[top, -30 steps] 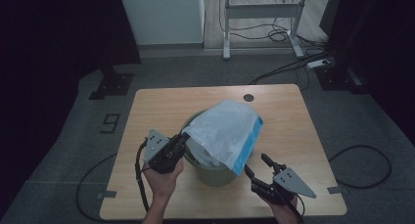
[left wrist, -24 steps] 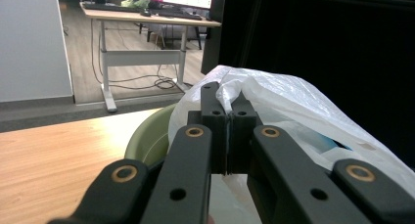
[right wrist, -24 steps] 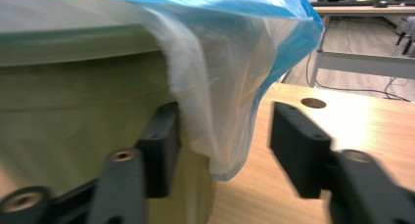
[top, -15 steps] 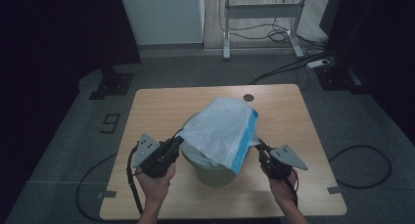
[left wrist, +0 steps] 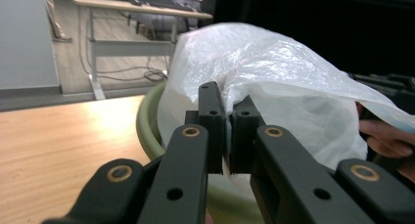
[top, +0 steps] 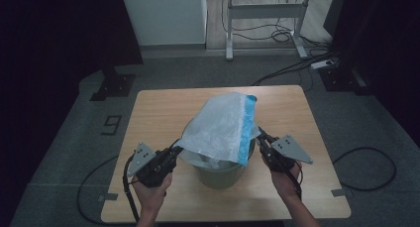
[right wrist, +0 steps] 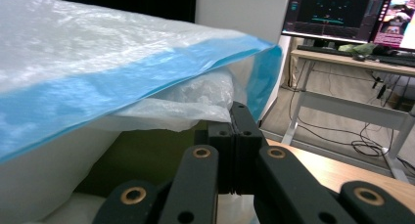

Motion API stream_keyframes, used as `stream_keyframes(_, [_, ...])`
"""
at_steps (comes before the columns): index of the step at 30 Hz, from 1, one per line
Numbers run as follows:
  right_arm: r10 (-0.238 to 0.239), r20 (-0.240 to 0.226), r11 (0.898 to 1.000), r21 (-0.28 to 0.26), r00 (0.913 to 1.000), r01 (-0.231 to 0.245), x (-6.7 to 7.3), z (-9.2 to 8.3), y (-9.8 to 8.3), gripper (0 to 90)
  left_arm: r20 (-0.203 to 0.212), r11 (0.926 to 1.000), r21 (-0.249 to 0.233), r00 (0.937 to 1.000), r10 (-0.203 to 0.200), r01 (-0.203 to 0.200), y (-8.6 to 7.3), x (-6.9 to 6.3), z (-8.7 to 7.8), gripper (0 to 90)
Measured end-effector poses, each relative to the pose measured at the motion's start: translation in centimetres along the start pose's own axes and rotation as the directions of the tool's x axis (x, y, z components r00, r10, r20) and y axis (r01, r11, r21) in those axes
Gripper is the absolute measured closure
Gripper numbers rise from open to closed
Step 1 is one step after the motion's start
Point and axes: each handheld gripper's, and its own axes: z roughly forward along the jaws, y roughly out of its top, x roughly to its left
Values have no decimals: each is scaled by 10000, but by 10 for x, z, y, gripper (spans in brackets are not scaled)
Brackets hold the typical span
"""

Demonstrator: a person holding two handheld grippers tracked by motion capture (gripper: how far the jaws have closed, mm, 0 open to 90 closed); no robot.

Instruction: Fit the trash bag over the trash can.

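While the green bin (top: 220, 173) sits near the table's (top: 153, 110) front edge, the white bag (top: 221, 128) is pinched over its rim at both sides, its film clamped by the left gripper (top: 174, 149) and by the right gripper (top: 261, 136), just closed.

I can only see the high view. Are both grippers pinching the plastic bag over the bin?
Observer: The left gripper is shut on the white bag; its film sits between the pads.
Child: And the other one?
Observer: The right gripper has just closed on the bag's edge, under the blue band.
Child: What's far behind it?
Observer: Lit monitors on a desk.
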Motion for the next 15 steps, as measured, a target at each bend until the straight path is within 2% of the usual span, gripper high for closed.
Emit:
stream_keyframes(3, [114,25,9999,84,9999,-115,-3,0,-3,883,727,9998,169,9973,104,-117,-1,0,-1,806])
stream_keyframes(5, [191,108,9998,76,9998,-192,-7,0,-3,883,1194,9992,263,9925,271,-304,2,-3,-2,690])
stream_keyframes(7, [150,156,9999,21,9998,-151,-9,0,-1,883,1216,9975,432,9913,511,-567,7,-7,-4,573])
stream_keyframes(9, [106,174,9999,-47,9998,-105,-10,-1,2,883,1391,9976,360,9888,543,-599,14,-10,-7,496])
stream_keyframes(13, [-6,160,9999,-153,9999,9,-10,-3,5,883,1607,9978,148,9851,614,-646,30,-11,-15,411])
stream_keyframes(15, [-58,130,9998,-184,9999,61,-10,-3,5,883,1458,9974,196,9871,655,-690,38,-11,-15,399])
